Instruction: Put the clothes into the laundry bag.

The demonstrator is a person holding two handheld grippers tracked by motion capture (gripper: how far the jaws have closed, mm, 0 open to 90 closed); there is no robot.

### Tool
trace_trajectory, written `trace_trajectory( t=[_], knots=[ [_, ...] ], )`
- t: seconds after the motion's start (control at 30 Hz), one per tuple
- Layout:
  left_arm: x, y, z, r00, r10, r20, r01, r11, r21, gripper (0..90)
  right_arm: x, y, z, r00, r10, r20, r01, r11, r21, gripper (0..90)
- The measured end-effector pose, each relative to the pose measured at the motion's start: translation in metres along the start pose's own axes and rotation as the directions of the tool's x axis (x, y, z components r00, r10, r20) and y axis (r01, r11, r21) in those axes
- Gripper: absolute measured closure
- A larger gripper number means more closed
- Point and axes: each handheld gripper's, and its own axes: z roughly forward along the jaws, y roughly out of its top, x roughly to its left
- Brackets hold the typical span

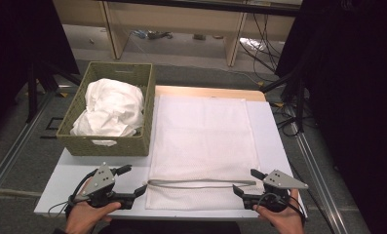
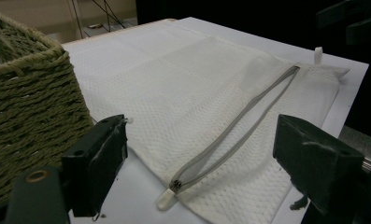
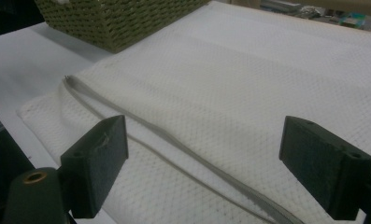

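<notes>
Hovering at the counter's [image 1: 274, 131] six o'clock edge, my left tongs [image 1: 135, 181] and right tongs [image 1: 244, 183] gape wide, empty. I judge loading unstarted: mesh laundry bag [image 1: 201, 141] lies flat, zipper [image 1: 201, 184] open; white cloth [image 1: 110, 108] waits in wicker basket [image 1: 103, 145] at ten o'clock.

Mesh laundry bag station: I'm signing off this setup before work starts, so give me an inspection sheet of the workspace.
Surface: white table, bare at the near left.
Job's things: mesh laundry bag lying flat, grey zipper along its near edge, open; woven basket at the left holds crumpled white cloth.
Clutter: nothing seen.
Grippers: left gripper and right gripper open, at the bag's near corners, holding nothing.
Cables: black cables on the floor beyond.
Surroundings: wooden shelving, dark curtains.
</notes>
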Motion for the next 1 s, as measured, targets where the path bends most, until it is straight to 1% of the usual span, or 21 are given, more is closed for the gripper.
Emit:
trace_trajectory(
  t=[0.03, 0.07, 0.1, 0.13, 0.27, 0.33, 0.37, 0.4, 0.43, 0.47, 0.5, 0.53, 0.6, 0.63, 0.7, 0.73, 0.8, 0.83, 0.87, 0.97, 1.0],
  knots=[
    [0.000, 0.000, -0.001, 1.0000, 0.004, 0.002, -0.004, 1.0000, 0.003, 17.4, -0.001, 0.000, 0.003, 0.9999, -0.014, 0.001, 0.014, 1.000, 0.000, 16.5],
    [0.000, -0.001, -0.002, 1.0000, 0.001, -0.002, -0.001, 1.0000, 0.007, 17.5, 0.001, 0.000, 0.004, 1.0000, 0.006, 0.001, -0.006, 1.000, 0.008, 16.6],
    [0.000, -0.002, -0.003, 1.0000, 0.000, -0.004, 0.000, 1.0000, 0.008, 17.5, 0.000, 0.001, 0.005, 0.9997, -0.025, -0.006, 0.025, 0.999, 0.020, 16.6],
    [0.000, -0.001, -0.003, 1.0000, -0.004, -0.005, 0.004, 1.0000, 0.008, 17.4, 0.003, 0.000, 0.006, 0.9998, -0.007, -0.018, 0.007, 1.000, 0.019, 16.6],
    [0.001, -0.001, -0.003, 1.0000, -0.008, -0.002, 0.008, 1.0000, 0.003, 17.5, 0.002, 0.000, 0.009, 0.9996, -0.022, -0.020, 0.023, 0.999, 0.050, 16.9],
    [0.001, -0.002, -0.003, 1.0000, 0.003, -0.004, -0.003, 0.9998, 0.021, 17.5, 0.002, 0.000, 0.008, 0.9995, -0.018, -0.027, 0.020, 0.998, 0.052, 16.9],
    [0.001, -0.002, -0.003, 0.9999, 0.009, -0.006, -0.009, 0.9996, 0.028, 17.4, 0.002, 0.000, 0.009, 0.9991, -0.034, -0.026, 0.035, 0.998, 0.052, 16.8],
    [0.000, -0.002, -0.003, 0.9999, -0.009, -0.011, 0.009, 0.9996, 0.027, 17.5, 0.004, 0.000, 0.010, 0.9989, -0.027, -0.037, 0.029, 0.998, 0.061, 16.7],
    [0.001, -0.002, -0.002, 0.9999, -0.008, -0.014, 0.009, 0.9993, 0.035, 17.5, 0.004, -0.001, 0.013, 0.9984, -0.026, -0.051, 0.029, 0.998, 0.055, 16.7],
    [0.001, -0.003, -0.003, 0.9997, -0.009, -0.021, 0.010, 0.9988, 0.048, 17.5, 0.004, 0.000, 0.012, 0.9984, -0.044, -0.036, 0.047, 0.996, 0.076, 16.7],
    [0.001, -0.003, -0.003, 0.9997, -0.009, -0.021, 0.010, 0.9988, 0.048, 17.4, 0.004, 0.000, 0.015, 0.9972, -0.035, -0.066, 0.039, 0.997, 0.072, 16.7],
    [0.003, -0.004, -0.003, 0.9998, -0.001, -0.018, 0.002, 0.9985, 0.054, 17.5, 0.005, 0.001, 0.016, 0.9969, -0.038, -0.069, 0.044, 0.996, 0.083, 16.7],
    [0.003, -0.003, -0.003, 0.9996, -0.014, -0.024, 0.015, 0.9984, 0.054, 17.5, 0.005, 0.003, 0.020, 0.9957, -0.046, -0.080, 0.053, 0.995, 0.088, 16.7],
    [0.003, -0.003, -0.003, 0.9996, -0.012, -0.025, 0.014, 0.9983, 0.057, 17.5, 0.004, 0.003, 0.021, 0.9953, -0.071, -0.066, 0.076, 0.993, 0.089, 16.7],
    [0.004, -0.004, -0.003, 0.9997, 0.004, -0.026, -0.002, 0.9968, 0.080, 17.5, 0.007, 0.004, 0.023, 0.9979, -0.032, -0.056, 0.037, 0.994, 0.102, 16.8],
    [0.003, -0.005, -0.002, 0.9996, -0.011, -0.026, 0.013, 0.9965, 0.083, 17.5, 0.004, 0.005, 0.025, 0.9961, -0.059, -0.065, 0.065, 0.993, 0.100, 17.1],
    [0.004, -0.006, -0.002, 0.9994, -0.010, -0.032, 0.014, 0.9950, 0.099, 17.5, 0.005, 0.005, 0.028, 0.9966, -0.051, -0.064, 0.058, 0.992, 0.109, 17.6],
    [0.004, -0.006, -0.001, 0.9993, -0.016, -0.034, 0.019, 0.9952, 0.096, 17.5, 0.003, 0.006, 0.030, 0.9947, -0.071, -0.075, 0.079, 0.990, 0.120, 17.8],
    [0.004, -0.006, -0.001, 0.9993, -0.012, -0.035, 0.016, 0.9945, 0.104, 17.5, 0.003, 0.006, 0.032, 0.9939, -0.087, -0.067, 0.095, 0.988, 0.121, 18.0],
    [0.005, -0.007, -0.001, 0.9994, -0.005, -0.034, 0.008, 0.9936, 0.113, 17.4, 0.002, 0.007, 0.035, 0.9935, -0.089, -0.071, 0.098, 0.986, 0.132, 19.6],
    [0.005, -0.006, -0.001, 0.9994, -0.005, -0.033, 0.008, 0.9931, 0.117, 17.4, 0.001, 0.009, 0.040, 0.9896, -0.113, -0.089, 0.125, 0.981, 0.146, 22.2]
  ],
)
